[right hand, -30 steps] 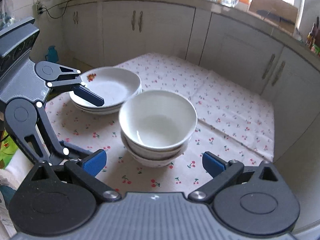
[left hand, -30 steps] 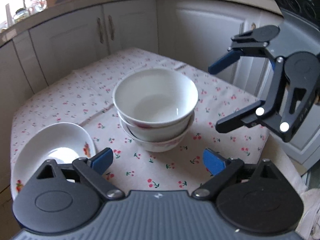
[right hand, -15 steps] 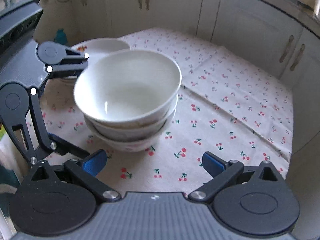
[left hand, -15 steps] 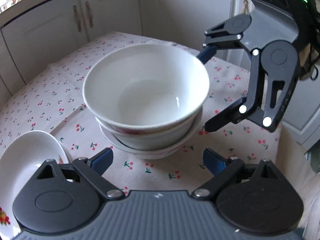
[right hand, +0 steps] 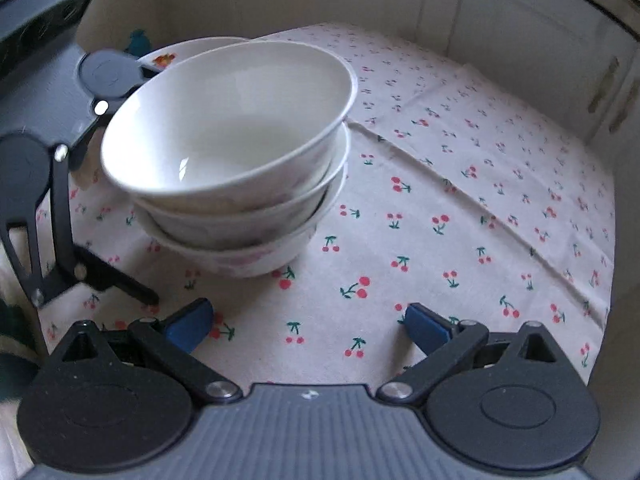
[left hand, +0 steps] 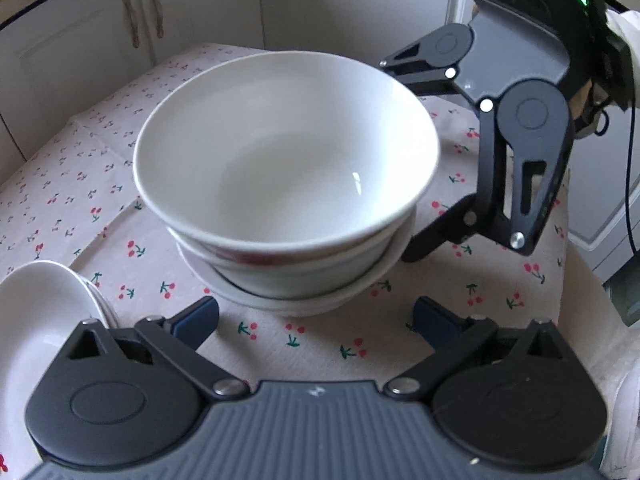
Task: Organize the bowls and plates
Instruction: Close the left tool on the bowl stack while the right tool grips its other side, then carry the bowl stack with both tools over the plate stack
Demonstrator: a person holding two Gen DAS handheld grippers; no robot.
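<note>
Three white bowls point(left hand: 288, 152) are nested on the cherry-print tablecloth point(left hand: 320, 340), and the top bowl point(right hand: 224, 120) sits tilted. My left gripper point(left hand: 314, 320) is just short of the stack's near side. Its jaws are opening with only cloth between them. My right gripper point(right hand: 306, 320) is open over the cloth, with the stack ahead to its left. In the left wrist view the right gripper's fingers point(left hand: 432, 236) straddle the stack's right side, their tips hidden behind the bowls. A stack of white plates point(left hand: 36, 328) lies at the lower left.
The flower-patterned plates point(right hand: 188, 50) show behind the bowls, partly hidden by the left gripper's fingers point(right hand: 116, 280). White cabinet doors point(left hand: 140, 32) surround the table. A dark appliance point(left hand: 616, 292) stands off the table's right edge. More tablecloth point(right hand: 480, 200) stretches to the right of the bowls.
Both grippers have come down and in towards the bowl stack, which now fills much more of each view. The left jaws stand slightly wider than before.
</note>
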